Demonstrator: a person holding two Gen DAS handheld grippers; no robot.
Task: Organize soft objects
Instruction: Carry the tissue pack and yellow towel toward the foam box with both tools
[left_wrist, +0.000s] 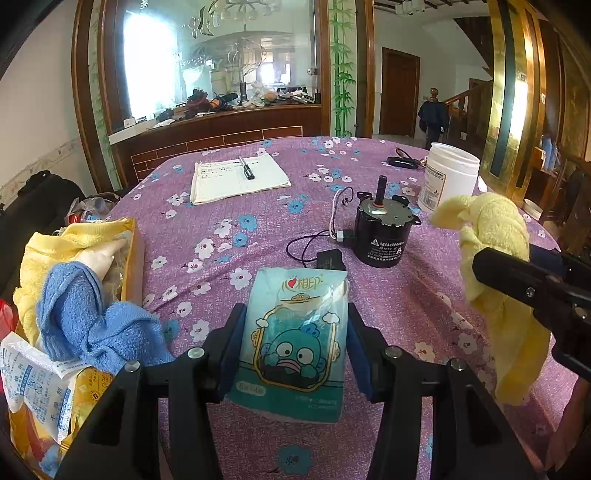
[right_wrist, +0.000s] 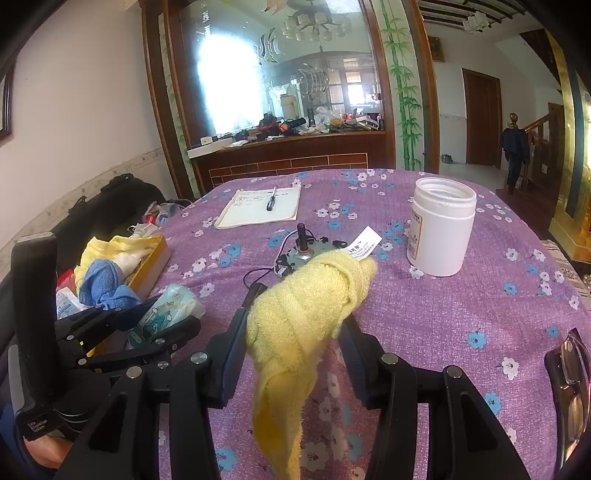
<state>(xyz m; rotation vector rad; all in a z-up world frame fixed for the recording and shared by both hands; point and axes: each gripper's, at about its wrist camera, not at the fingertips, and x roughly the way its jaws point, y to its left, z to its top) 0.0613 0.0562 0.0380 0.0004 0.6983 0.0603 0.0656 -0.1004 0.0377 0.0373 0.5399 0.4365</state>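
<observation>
Partway through, by my read. The yellow cardboard box (left_wrist: 135, 254) at the table's left edge already holds a pale yellow terry towel (left_wrist: 44, 254), a crumpled blue terry cloth (left_wrist: 85, 317) and a cream fabric piece (left_wrist: 101, 254); a white printed sachet (left_wrist: 33, 376) sits at its near corner.

Two soft items in transit:
- left gripper (left_wrist: 291, 343): jaws part closed, pads pressing both sides of a teal plastic-wrapped tissue pack with a cartoon print (left_wrist: 291, 332), glossy film, squashy. Held above the purple floral tablecloth (left_wrist: 229, 229), just right of the box.
- right gripper (right_wrist: 291, 350): jaws part closed on a rolled yellow terry towel (right_wrist: 303, 306), looped pile, loose tail hanging below the jaws, white care label at the tip. Well right of the box.

Left to do: both into the box.

Hard stuff that stays: black metal gear motor with shaft and wires (left_wrist: 382, 232), white plastic jar (right_wrist: 441, 229), paper notebook with pen (left_wrist: 236, 179).
</observation>
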